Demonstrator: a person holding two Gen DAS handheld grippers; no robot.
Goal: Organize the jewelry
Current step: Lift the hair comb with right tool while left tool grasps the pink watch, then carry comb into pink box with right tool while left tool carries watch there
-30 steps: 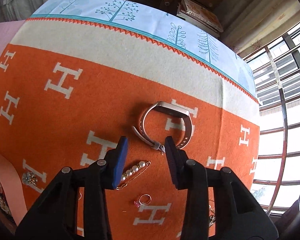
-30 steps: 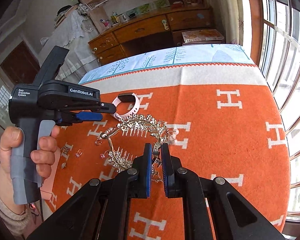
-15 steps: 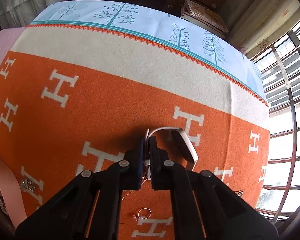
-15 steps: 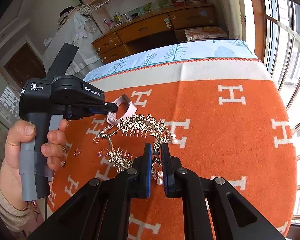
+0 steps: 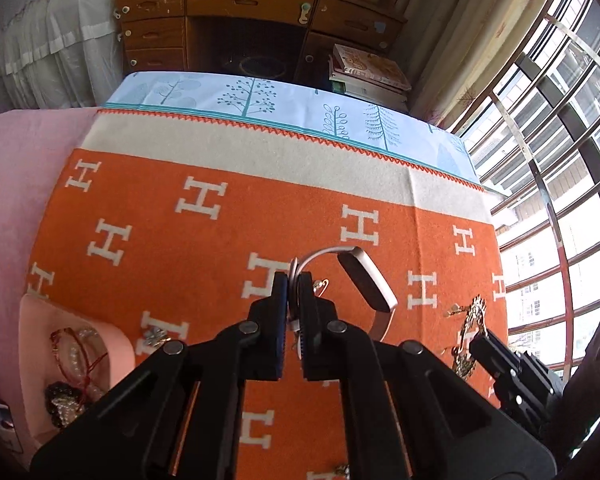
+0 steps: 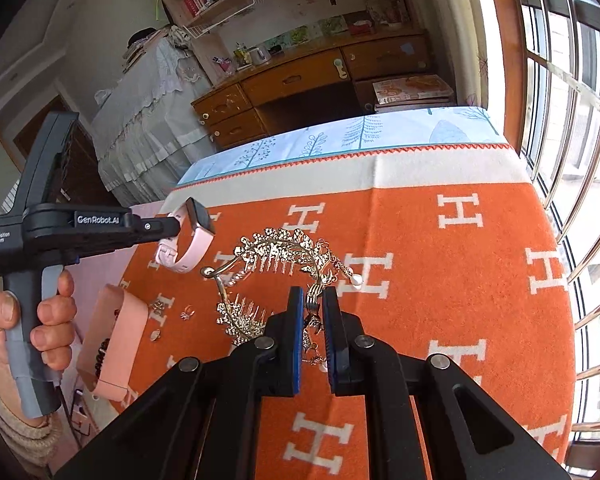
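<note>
At the bottom centre of the right wrist view, the right gripper (image 6: 311, 308) is clamping its jaws on the ornate gold hair comb (image 6: 276, 256), whose lower part is lying hidden behind the fingers. At lower left, a pink tray (image 6: 118, 336) is sitting on the orange blanket (image 6: 440, 280), its contents mostly cut off and hard to make out; tiny trinkets beside it are too small to identify. Farther up at left, a hand (image 6: 32, 320) is holding the left gripper (image 5: 293, 286), which is pinching the strap of a pink smartwatch (image 6: 192, 240) and carrying it above the blanket. A wooden desk (image 6: 300, 76) is standing beyond.
</note>
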